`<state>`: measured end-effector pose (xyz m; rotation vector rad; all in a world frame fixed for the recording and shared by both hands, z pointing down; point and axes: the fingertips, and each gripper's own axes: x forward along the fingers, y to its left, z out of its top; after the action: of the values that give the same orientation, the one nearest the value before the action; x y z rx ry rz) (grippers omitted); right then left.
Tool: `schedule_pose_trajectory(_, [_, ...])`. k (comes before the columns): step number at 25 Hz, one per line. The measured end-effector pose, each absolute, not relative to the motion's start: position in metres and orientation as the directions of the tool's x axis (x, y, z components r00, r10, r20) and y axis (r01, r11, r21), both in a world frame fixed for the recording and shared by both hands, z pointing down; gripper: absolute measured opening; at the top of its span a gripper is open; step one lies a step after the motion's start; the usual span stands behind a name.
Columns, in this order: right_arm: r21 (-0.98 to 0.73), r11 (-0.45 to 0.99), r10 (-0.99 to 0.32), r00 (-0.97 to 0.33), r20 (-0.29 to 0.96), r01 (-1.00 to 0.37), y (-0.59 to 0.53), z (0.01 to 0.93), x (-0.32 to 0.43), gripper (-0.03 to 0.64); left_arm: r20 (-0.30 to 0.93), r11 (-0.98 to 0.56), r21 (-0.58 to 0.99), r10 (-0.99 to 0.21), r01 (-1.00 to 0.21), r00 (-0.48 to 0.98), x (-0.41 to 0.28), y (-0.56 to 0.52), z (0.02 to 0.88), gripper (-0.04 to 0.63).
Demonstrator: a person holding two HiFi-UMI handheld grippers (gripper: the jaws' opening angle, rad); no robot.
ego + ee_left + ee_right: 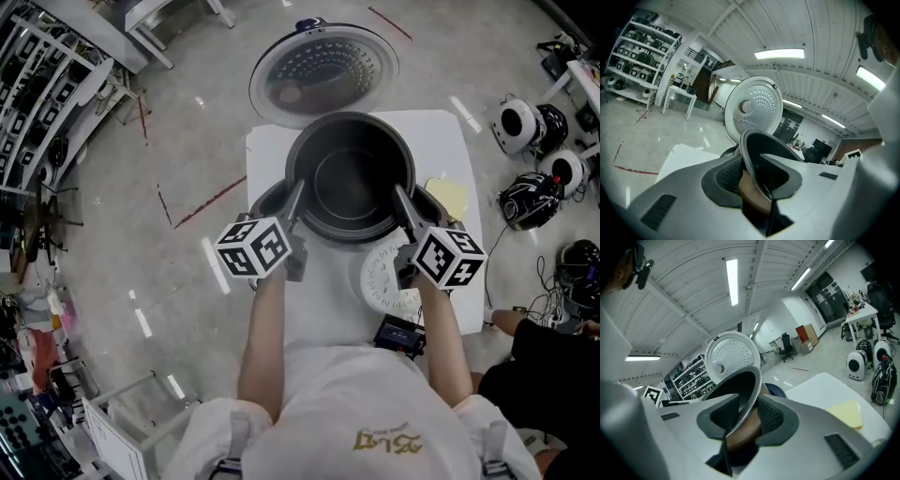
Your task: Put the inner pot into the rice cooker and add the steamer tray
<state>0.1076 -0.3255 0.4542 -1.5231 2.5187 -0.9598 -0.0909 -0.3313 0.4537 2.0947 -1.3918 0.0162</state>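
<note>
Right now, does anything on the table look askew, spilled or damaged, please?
Nothing stands out. The inner pot hangs roughly level between the left gripper and right gripper, both clamped on its rim over the open rice cooker; the steamer tray lies flat on the table.

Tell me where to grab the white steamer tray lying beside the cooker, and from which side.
Grip the steamer tray by its rim at the left edge, coming down from above. It seems to lie flat on the table, a shallow disc, so only the rim offers a hold, and bare table adjoins that edge. The right tool, nearest, is now shut on the inner pot.
</note>
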Motion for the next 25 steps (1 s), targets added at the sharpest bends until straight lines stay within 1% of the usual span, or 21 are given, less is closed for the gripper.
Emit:
schedule_pose_trajectory(5, [-0.515, 0.339, -0.799, -0.530, 0.285, -0.787, -0.333, 0.468, 0.108, 0.144, 0.366, -0.256, 0.463, -0.817, -0.848, 0.446, -0.089, -0.339, 0.466, 0.129])
schedule_pose_trajectory(9, [-0.494, 0.338, -0.779, -0.533, 0.330, -0.801, -0.335, 0.481, 0.107, 0.150, 0.401, -0.254, 0.428, -0.807, -0.868, 0.434, -0.089, -0.341, 0.476, 0.134])
schedule_pose_trajectory(16, [-0.424, 0.347, -0.768, -0.513, 0.384, -0.837, -0.339, 0.498, 0.103, 0.155, 0.505, -0.259, 0.265, -0.783, -0.929, 0.362, -0.091, -0.344, 0.504, 0.148])
schedule_pose_trajectory(20, [-0.379, 0.362, -0.767, -0.503, 0.399, -0.852, -0.341, 0.501, 0.101, 0.161, 0.508, -0.256, 0.256, -0.785, -0.932, 0.355, -0.092, -0.346, 0.508, 0.147])
schedule_pose_trajectory(25, [-0.259, 0.385, -0.773, -0.463, 0.434, -0.886, -0.340, 0.506, 0.101, 0.173, 0.513, -0.270, 0.160, -0.799, -0.949, 0.314, -0.089, -0.347, 0.512, 0.163])
